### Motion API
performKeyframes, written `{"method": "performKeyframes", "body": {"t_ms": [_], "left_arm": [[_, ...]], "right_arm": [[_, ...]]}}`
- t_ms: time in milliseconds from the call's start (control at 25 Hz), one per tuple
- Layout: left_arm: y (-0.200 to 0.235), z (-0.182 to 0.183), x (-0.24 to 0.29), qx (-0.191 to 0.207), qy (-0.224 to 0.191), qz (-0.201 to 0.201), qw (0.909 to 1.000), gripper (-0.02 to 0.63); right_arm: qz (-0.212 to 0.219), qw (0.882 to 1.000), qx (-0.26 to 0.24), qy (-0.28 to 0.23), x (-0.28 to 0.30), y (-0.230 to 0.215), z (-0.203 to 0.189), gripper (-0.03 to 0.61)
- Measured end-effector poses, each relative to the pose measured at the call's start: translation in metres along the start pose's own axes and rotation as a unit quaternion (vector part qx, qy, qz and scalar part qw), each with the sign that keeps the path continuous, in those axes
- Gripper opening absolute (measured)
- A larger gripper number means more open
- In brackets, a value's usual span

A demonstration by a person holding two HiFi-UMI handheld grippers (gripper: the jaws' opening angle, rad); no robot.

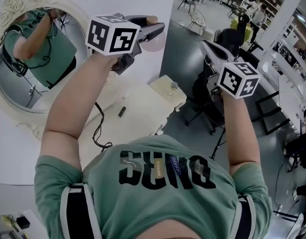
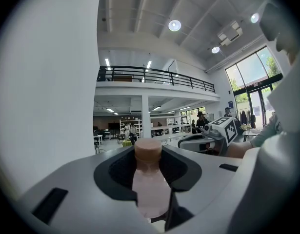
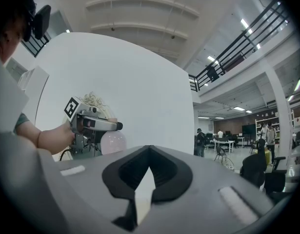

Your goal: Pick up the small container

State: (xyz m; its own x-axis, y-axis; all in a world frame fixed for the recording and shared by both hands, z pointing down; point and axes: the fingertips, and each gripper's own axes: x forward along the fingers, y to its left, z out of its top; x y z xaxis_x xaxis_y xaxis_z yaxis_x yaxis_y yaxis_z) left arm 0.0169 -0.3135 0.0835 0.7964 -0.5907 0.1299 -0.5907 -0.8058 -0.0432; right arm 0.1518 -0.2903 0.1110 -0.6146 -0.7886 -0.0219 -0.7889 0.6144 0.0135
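left gripper raised at chest height, pointing roughly level. its jaws pinch a small pinkish bottle with a tan cap, gripped round the body, cap end pointing away from the camera. bottle is well clear of the white table below. right gripper held alongside, well apart, jaws pressed together on nothing. judgement: pick-up looks done, the bottle is in a lifted hold. next move calls for steady squeeze and no tilt, since the smooth round body could slip.

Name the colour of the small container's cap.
Light brown; the cap shows best in the left gripper view.
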Motion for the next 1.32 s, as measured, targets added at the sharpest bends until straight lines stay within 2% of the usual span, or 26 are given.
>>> {"method": "performKeyframes", "body": {"t_ms": [1040,1320], "left_arm": [[-0.007,0.007,-0.005,0.004,0.004,-0.002,1.0000,0.133],[-0.001,-0.005,-0.005,0.003,0.007,-0.001,1.0000,0.133]], "right_arm": [[0.013,1.000,-0.017,0.002,-0.002,0.011,0.009,0.008],[0.016,1.000,-0.017,0.006,0.004,0.012,-0.002,0.008]]}}
